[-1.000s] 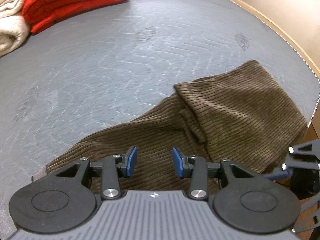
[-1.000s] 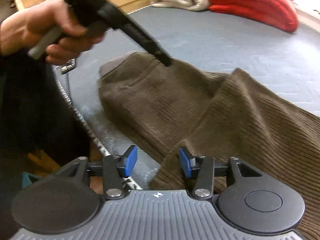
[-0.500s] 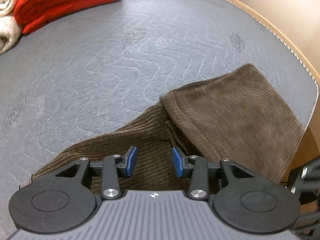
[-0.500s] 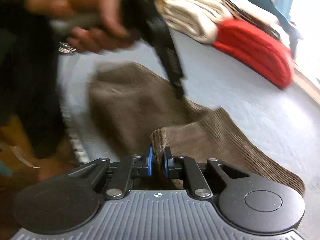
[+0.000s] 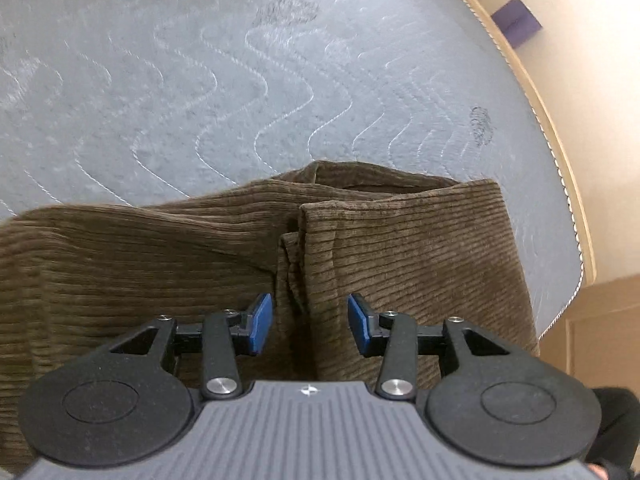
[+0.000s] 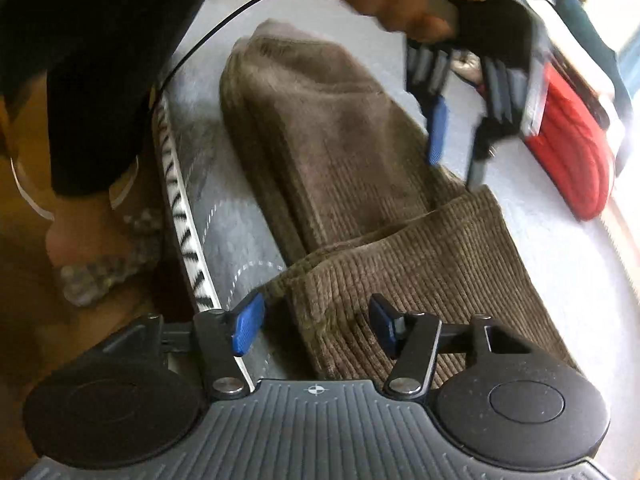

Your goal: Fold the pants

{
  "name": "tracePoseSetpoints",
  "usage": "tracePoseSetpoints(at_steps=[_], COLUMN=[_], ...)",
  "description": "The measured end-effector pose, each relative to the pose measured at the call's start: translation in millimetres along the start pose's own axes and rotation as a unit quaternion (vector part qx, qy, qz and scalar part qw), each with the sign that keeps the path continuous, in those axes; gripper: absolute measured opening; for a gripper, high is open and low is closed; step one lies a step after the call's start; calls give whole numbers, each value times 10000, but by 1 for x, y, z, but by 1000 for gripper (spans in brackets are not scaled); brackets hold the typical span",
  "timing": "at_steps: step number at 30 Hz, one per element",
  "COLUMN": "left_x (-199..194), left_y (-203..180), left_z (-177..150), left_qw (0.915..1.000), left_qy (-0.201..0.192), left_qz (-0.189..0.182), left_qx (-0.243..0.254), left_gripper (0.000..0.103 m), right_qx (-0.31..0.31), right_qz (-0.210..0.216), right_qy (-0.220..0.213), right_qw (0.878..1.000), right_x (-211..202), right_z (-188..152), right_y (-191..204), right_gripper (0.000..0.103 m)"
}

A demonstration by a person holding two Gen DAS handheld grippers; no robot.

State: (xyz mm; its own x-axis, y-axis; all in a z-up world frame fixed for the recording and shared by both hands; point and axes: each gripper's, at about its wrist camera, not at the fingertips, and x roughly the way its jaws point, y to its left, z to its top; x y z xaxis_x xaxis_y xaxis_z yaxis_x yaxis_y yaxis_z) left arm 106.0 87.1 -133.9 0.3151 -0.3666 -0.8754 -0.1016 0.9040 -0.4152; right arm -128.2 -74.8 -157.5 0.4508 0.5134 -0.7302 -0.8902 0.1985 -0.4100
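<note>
A: Start at the right gripper (image 6: 316, 326). What are its jaws doing?

B: Opening. Half a second ago they were pinched on the brown cloth; now the blue pads stand clear of it, though the folded edge of the pants (image 6: 400, 264) lies between them.

A: So it has let go?

B: I'd say so — the flap it carried over now rests on the lower layer (a fold laid, I judge).

A: And the left gripper (image 5: 308, 322)?

B: Its jaws are opening too, apart with nothing pressed; a crease of the pants (image 5: 400, 248) sits below the gap.

A: Where are the pants?

B: On the grey quilted mattress (image 5: 240, 92), near its edge, doubled over. The red folded blanket (image 6: 572, 140) lies well apart.
</note>
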Motion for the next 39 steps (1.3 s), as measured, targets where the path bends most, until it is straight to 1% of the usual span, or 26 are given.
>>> tracePoseSetpoints(at_steps=[1, 2, 3, 5, 7, 10, 11, 12, 13, 15, 18, 20, 22, 23, 24, 25, 27, 29, 31, 32, 33, 35, 36, 37, 38, 39], left_x=[5, 11, 17, 27, 37, 46, 47, 44, 39, 19, -17, -27, -21, -20, -18, -20, -26, -28, -23, -16, -9, 9, 22, 36, 43, 43], left_y=[0, 0, 0, 2, 2, -3, -6, -12, -17, -27, -30, -27, -20, -17, -13, -11, -12, -15, -21, -24, -27, -32, -32, -30, -30, -31], left_z=[2, 4, 7, 12, 16, 17, 18, 19, 20, 24, 27, 27, 31, 32, 33, 33, 30, 26, 18, 15, 12, 5, 0, -5, -9, -10], left_qw=[10000, 9999, 9998, 9995, 9989, 9988, 9991, 9995, 9997, 9989, 9941, 9911, 9889, 9863, 9847, 9845, 9857, 9867, 9896, 9909, 9917, 9905, 9869, 9810, 9765, 9747], left_qy=[34, 68, 91, 132, 259, 367, 360, 303, 215, -180, -905, -1224, -1300, -1329, -1311, -1311, -1392, -1361, -1124, -951, -773, -390, -81, 232, 384, 361], left_qz=[21, 40, 32, 52, 84, 26, -1, -10, -57, -43, -306, -97, 615, 910, 1093, 1119, 893, 735, 561, 456, 413, 621, 928, 1256, 1471, 1564], left_qx=[-50, -108, -169, -295, -387, -322, -242, -77, 113, 437, 507, 506, 386, 365, 345, 328, 335, 493, 704, 831, 940, 1162, 1320, 1459, 1528, 1557], left_gripper=[48, 48, 51, 55, 55, 54, 46, 30, 23, 20, 17, 18, 22, 22, 22, 22, 22, 22, 22, 22, 22, 23, 24, 26, 32, 35], right_qx=[-104, -171, -112, 244, 799, 1457, 1633, 1770, 1801, 1719, 1629, 1789, 2081, 2278, 2675, 3036, 3951, 4785, 5446, 5774, 6160, 6736, 7016, 7189, 7272, 7330], right_qz=[20, 50, 18, -29, -198, -391, -449, -468, -477, -420, -361, -270, 114, 200, 222, 173, -183, -860, -1384, -1545, -1591, -1367, -1217, -1165, -1161, -1142], right_qy=[-9, -57, -101, -245, -662, -1331, -1441, -1509, -1519, -1486, -1491, -1440, -1361, -1340, -1313, -1300, -1220, -843, -323, -2, 296, 499, 572, 557, 523, 528], right_qw=[9999, 9998, 9999, 9994, 9944, 9796, 9750, 9714, 9707, 9729, 9746, 9729, 9685, 9642, 9543, 9437, 9103, 8698, 8265, 8017, 7709, 7246, 6998, 6830, 6745, 6685], right_x=[1, -1, -5, -14, -36, -75, -85, -93, -96, -96, -90, -87, -85, -86, -89, -91, -96, -96, -90, -85, -79, -70, -65, -62, -61, -58], right_z=[-1, -1, 0, 4, 6, 5, 3, 0, -3, -6, -5, -5, -8, -10, -16, -22, -42, -68, -96, -111, -129, -153, -164, -172, -175, -178], right_y=[1, 1, -3, -16, -35, -59, -64, -67, -67, -61, -52, -54, -60, -64, -75, -86, -115, -140, -156, -162, -167, -170, -171, -170, -169, -170], right_gripper=[57, 47, 29, 23, 22, 21, 21, 21, 21, 21, 22, 25, 25, 28, 37, 40, 47, 52, 58, 58, 58, 58, 59, 59, 59, 59])
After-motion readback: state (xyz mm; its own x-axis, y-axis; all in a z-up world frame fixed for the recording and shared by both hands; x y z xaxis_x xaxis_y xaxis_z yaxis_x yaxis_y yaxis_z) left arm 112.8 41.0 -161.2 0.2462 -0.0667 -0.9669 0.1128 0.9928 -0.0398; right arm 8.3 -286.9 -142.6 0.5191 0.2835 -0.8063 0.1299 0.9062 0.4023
